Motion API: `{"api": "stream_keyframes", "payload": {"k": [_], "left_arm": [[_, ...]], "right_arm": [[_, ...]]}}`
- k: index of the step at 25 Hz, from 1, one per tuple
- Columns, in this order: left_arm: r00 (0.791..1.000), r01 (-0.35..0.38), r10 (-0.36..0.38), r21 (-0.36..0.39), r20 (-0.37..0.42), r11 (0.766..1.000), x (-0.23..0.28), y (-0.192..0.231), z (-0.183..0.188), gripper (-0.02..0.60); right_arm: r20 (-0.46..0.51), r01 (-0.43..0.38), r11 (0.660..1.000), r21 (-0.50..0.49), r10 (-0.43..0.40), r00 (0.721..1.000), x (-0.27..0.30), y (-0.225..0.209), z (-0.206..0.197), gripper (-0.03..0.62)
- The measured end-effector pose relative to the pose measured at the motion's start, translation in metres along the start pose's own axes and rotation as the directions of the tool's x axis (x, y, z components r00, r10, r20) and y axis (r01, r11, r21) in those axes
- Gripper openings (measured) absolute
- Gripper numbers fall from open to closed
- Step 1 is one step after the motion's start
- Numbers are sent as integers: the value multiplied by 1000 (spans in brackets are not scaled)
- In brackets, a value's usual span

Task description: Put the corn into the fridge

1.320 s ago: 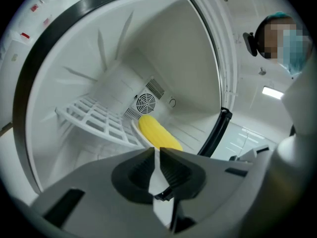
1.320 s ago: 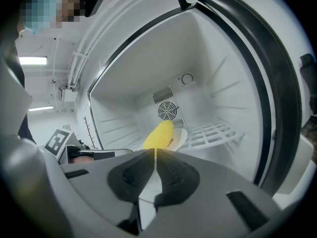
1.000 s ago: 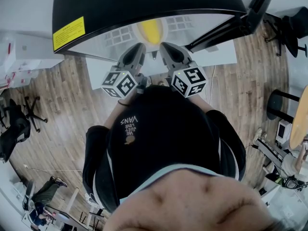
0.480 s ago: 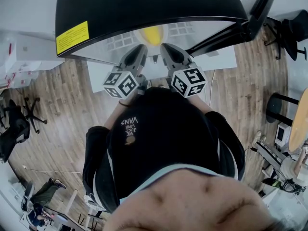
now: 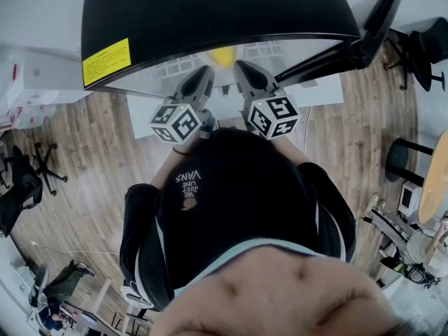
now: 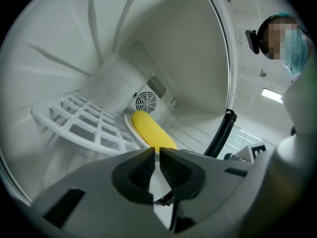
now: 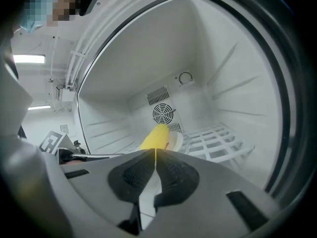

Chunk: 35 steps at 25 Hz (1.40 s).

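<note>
I am holding left gripper [image 6: 158, 150] and right gripper [image 7: 155, 152] closed; corn [image 6: 151, 130] is lying inside the fridge [image 6: 198, 58], only withdrawing seemingly left.

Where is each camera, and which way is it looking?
Head view: on the person's head, looking steeply down onto the fridge; the black shirt, left tool and right tool show.
Left gripper view: on the left tool, looking into the fridge; its jaws show.
Right gripper view: on the right tool, looking in too; its jaws show.
Shared: every view sees the corn; both gripper views see the fan grille.
</note>
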<state>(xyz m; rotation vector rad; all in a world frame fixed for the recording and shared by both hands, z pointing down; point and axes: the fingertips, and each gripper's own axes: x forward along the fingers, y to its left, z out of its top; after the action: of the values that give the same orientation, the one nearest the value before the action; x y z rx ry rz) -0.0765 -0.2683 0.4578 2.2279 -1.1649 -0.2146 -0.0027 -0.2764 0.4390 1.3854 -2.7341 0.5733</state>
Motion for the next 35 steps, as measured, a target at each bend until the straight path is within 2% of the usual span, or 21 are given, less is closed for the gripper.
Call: {"api": "stream_keyframes", "payload": {"k": [20, 35], "left_arm": [[1000, 0, 0, -5, -2, 1000, 10, 2, 4, 35], [1000, 21, -21, 28, 17, 999, 3, -5, 8, 31]], "right_arm": [[7, 0, 1000, -12, 0, 1000, 12, -9, 8, 18], [14, 30, 999, -25, -30, 999, -1, -13, 9, 18]]}}
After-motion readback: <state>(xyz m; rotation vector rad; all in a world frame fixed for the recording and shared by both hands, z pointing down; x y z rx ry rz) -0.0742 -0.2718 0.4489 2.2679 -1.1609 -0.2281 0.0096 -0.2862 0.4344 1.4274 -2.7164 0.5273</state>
